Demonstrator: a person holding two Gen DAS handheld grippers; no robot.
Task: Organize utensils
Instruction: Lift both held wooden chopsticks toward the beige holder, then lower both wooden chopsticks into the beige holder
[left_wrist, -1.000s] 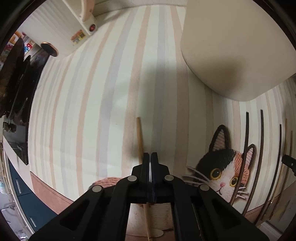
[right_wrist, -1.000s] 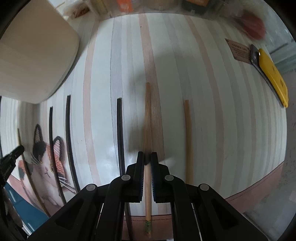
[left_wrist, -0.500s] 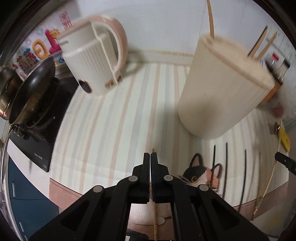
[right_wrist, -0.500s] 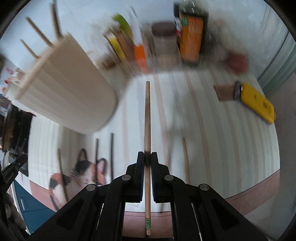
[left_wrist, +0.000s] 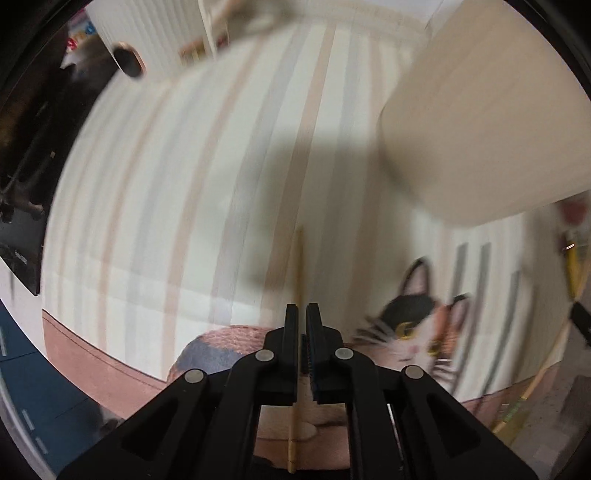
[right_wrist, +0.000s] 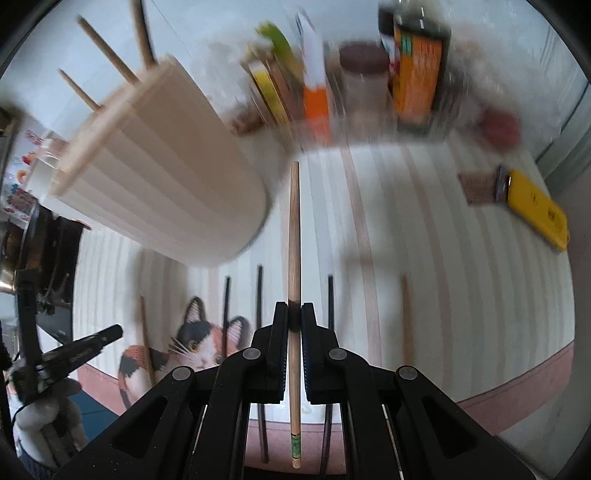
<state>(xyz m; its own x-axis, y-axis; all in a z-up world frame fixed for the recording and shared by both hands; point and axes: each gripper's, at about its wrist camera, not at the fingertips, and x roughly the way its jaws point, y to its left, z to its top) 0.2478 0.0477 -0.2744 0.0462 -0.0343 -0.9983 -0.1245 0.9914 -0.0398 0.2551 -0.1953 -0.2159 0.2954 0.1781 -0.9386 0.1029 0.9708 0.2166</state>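
My right gripper (right_wrist: 294, 306) is shut on a wooden chopstick (right_wrist: 294, 229) and holds it in the air above the striped mat (right_wrist: 461, 295). The cream ribbed holder (right_wrist: 166, 177), with several chopsticks poking out, stands up and to the left of it. My left gripper (left_wrist: 302, 308) points down at the mat, its jaws opening to a narrow gap. A thin wooden chopstick (left_wrist: 298, 266) lies under them, just left of the gap, and the pads do not press on it. The holder (left_wrist: 480, 122) is at the upper right there. The left gripper (right_wrist: 110, 332) also shows at the lower left of the right wrist view.
Three black chopsticks (right_wrist: 259, 295) and two wooden ones (right_wrist: 406, 314) lie on the mat by the cat picture (right_wrist: 199, 343). Jars and boxes (right_wrist: 417, 74) line the back wall. A yellow tool (right_wrist: 535, 206) lies far right. A kettle (left_wrist: 147, 29) and a stove (left_wrist: 26, 147) stand left.
The right gripper has lifted its chopstick off the mat. The left gripper rose with its chopstick, came back down over the mat, and its jaws have parted.
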